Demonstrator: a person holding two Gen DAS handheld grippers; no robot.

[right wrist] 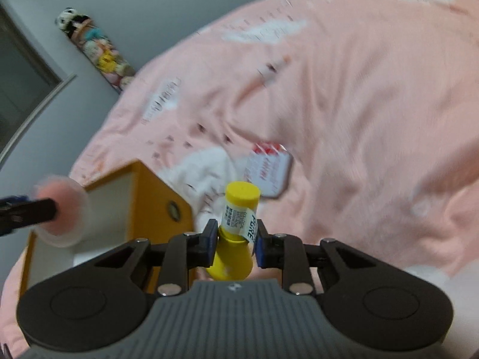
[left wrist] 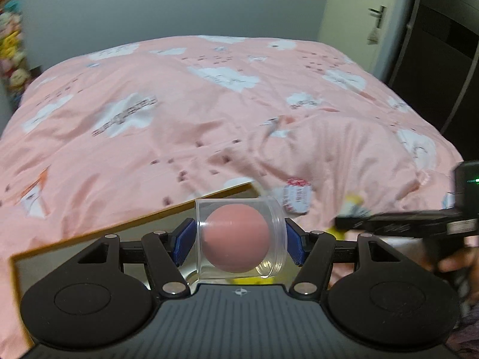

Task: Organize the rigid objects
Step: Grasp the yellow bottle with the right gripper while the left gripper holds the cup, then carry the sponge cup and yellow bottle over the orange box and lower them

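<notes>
My left gripper (left wrist: 238, 239) is shut on a clear plastic jar (left wrist: 239, 237) with a pink ball inside, its blue pads (left wrist: 184, 245) pressing both sides. It hangs over the orange-edged box (left wrist: 89, 233). In the right wrist view my right gripper (right wrist: 235, 242) is shut on a small yellow bottle (right wrist: 236, 236) with a white label and yellow cap, held just right of the orange box (right wrist: 152, 197). The jar (right wrist: 61, 212) shows blurred at the left, above the box's white inside. The right gripper (left wrist: 389, 226) reaches in from the right edge of the left wrist view.
A pink quilt (left wrist: 209, 104) with white clouds covers the bed. A red-and-white packet (right wrist: 268, 170) lies on it beyond the bottle, also seen as a packet (left wrist: 296, 197) past the jar. Plush toys (right wrist: 95, 48) line the grey wall. A door (left wrist: 377, 21) stands at the far right.
</notes>
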